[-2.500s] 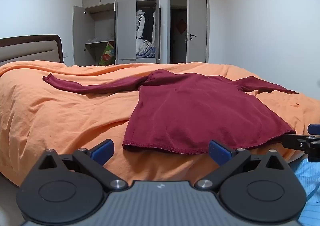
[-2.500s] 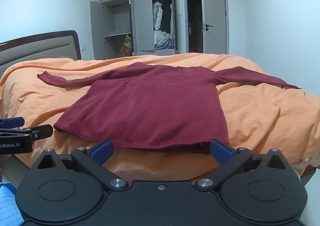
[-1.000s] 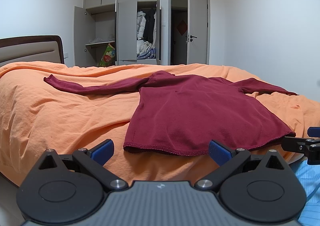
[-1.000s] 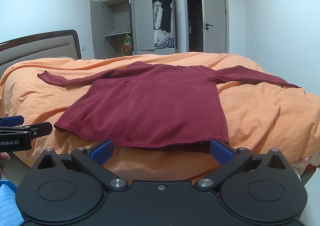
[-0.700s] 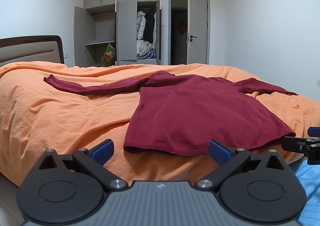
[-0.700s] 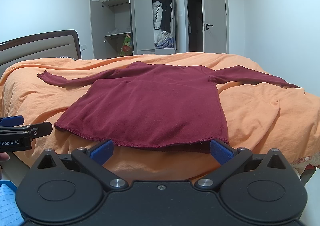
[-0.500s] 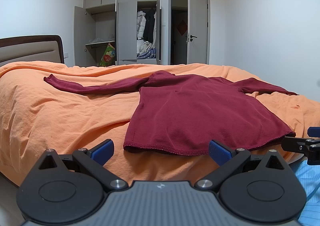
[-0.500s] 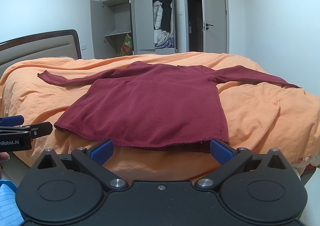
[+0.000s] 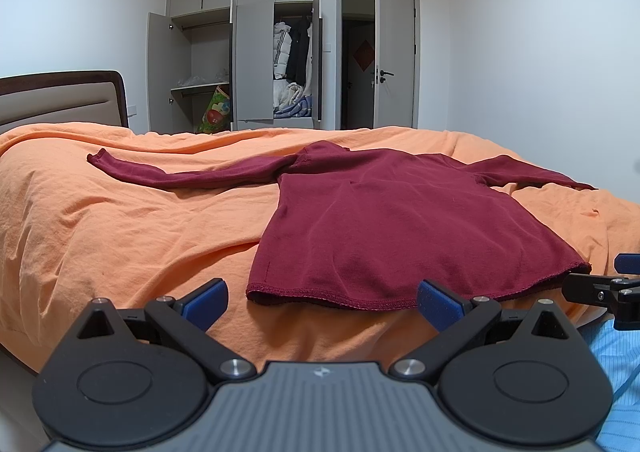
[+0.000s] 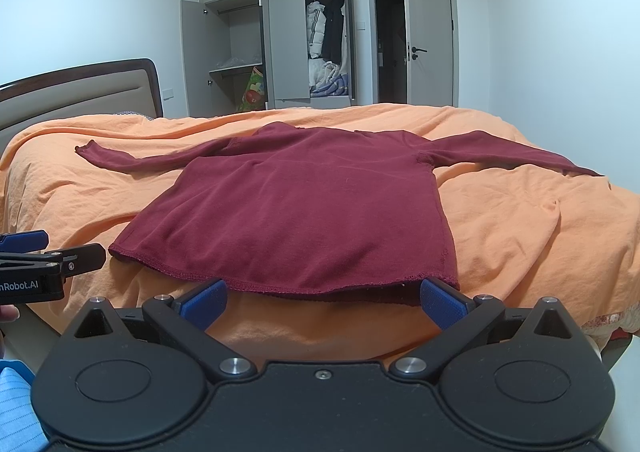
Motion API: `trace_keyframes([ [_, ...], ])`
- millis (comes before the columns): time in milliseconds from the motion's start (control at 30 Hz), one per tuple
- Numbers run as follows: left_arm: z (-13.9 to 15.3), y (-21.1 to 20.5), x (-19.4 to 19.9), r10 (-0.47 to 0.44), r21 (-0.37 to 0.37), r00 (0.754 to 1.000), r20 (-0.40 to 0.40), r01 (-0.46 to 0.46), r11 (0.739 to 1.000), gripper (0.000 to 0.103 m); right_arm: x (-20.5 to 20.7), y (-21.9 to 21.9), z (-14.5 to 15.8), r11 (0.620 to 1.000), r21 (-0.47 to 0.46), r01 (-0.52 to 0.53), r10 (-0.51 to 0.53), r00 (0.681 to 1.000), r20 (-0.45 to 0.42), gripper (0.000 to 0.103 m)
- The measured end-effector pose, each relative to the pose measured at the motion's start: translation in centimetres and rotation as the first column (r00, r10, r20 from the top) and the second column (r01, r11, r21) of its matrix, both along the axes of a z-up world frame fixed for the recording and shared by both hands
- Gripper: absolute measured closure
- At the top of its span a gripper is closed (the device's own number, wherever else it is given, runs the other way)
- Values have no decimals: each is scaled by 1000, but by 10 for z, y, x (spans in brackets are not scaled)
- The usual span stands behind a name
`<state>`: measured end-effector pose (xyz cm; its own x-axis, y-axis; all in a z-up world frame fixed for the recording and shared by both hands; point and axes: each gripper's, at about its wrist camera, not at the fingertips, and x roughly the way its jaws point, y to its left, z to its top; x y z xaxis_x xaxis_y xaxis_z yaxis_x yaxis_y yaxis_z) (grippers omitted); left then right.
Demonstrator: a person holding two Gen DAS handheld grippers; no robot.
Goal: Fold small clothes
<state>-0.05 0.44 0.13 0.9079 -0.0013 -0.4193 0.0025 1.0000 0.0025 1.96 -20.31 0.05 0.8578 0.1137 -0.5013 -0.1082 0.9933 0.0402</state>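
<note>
A dark red long-sleeved top [image 9: 400,224] [image 10: 304,212] lies flat on the orange bedspread [image 9: 120,220] [image 10: 540,220], both sleeves spread out to the sides and the hem toward me. My left gripper [image 9: 322,298] hovers open just short of the hem's left part, nothing between its blue pads. My right gripper [image 10: 322,298] is open too, level with the hem's right part. Each gripper shows at the edge of the other's view: the right gripper [image 9: 600,290] and the left gripper [image 10: 44,256].
A padded headboard [image 9: 60,96] stands at the left. Behind the bed, a grey wardrobe [image 10: 280,36] has its doors open, with clothes inside. A room door [image 10: 428,28] stands open at the back. Light blue striped cloth [image 9: 616,372] shows low at the right.
</note>
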Motion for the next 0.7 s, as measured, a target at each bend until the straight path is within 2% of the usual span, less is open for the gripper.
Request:
trace_keyframes([
  [700,2,1,5,8,0,1000,-15,-8,1000,0,3,0,-3,1000,-1,1,-1,1000,-16,0],
])
